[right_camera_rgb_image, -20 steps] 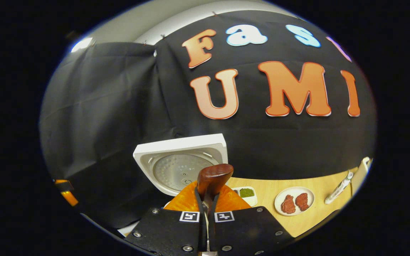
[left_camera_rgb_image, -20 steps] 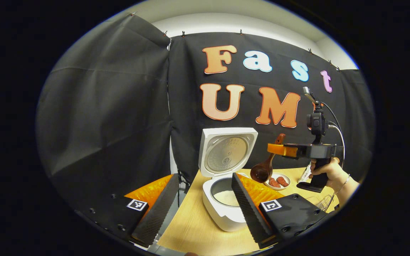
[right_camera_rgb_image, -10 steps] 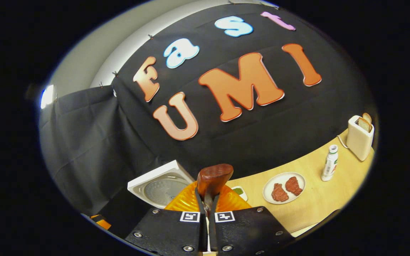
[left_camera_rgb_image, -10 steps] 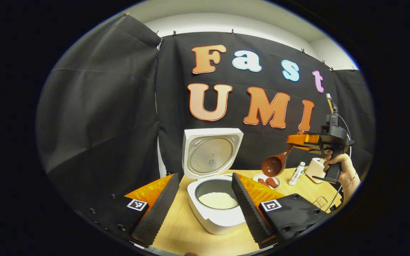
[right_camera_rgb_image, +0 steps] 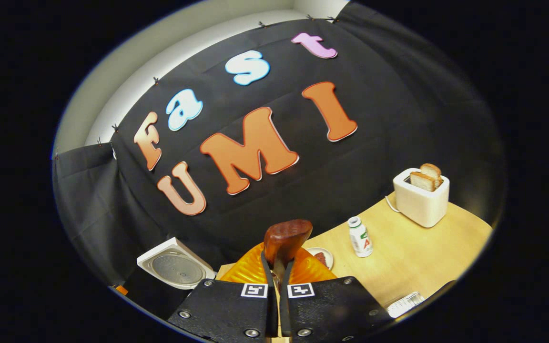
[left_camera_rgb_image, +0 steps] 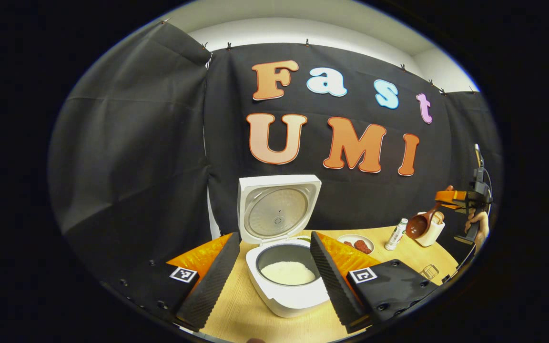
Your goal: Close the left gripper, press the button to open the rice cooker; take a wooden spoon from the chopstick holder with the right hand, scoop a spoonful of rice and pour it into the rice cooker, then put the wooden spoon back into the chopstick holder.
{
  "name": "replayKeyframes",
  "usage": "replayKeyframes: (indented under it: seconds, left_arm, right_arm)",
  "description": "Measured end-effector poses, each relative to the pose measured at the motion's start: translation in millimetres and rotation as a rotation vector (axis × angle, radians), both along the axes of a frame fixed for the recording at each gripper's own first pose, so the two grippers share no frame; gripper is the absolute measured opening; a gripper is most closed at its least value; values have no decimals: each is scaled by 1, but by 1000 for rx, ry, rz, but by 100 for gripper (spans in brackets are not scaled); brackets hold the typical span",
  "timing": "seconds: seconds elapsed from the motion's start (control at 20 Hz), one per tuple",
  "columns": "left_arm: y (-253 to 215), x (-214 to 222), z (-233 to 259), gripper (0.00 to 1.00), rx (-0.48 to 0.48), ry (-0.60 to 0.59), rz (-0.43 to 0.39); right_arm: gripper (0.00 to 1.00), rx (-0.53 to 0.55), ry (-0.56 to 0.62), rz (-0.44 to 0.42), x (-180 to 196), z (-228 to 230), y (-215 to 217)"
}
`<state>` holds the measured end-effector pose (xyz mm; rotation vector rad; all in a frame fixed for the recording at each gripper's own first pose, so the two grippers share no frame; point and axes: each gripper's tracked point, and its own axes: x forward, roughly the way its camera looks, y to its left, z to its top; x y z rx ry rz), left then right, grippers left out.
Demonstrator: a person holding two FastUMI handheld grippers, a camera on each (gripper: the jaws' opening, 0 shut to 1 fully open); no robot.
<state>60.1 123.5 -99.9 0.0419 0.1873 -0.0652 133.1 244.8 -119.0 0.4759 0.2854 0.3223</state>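
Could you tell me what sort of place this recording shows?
Most likely a mock kitchen counter set up in a cloth-walled booth: an open rice cooker, a toaster holding bread, and a plate of meat sit on a wooden table.

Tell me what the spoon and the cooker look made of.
Spoon: wood, going by the reddish-brown colour, with a glossy, probably lacquered finish that catches highlights. Cooker: smooth matte white shell, likely plastic; the plate inside its lid looks like dull silver metal.

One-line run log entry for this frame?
rice cooker: lid open, rice inside | right gripper: shut on wooden spoon | left gripper: open
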Motion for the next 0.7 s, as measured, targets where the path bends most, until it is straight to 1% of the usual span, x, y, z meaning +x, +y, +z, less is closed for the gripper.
replayKeyframes:
  seconds: [0.15,0.25,0.55,0.7]
  left_arm:
    - [-5,3,1,100,-12,5,1]
    - [-8,6,1,100,-18,1,7]
    - [-17,15,4,100,-15,-10,19]
    - [-21,17,4,100,-19,-10,26]
  right_arm:
    - [1,-9,3,-61,-5,-14,-48]
    - [1,-32,29,-86,-16,-30,-75]
    - [1,-48,96,-138,-45,-75,-129]
    - [1,-83,142,-157,-56,-107,-151]
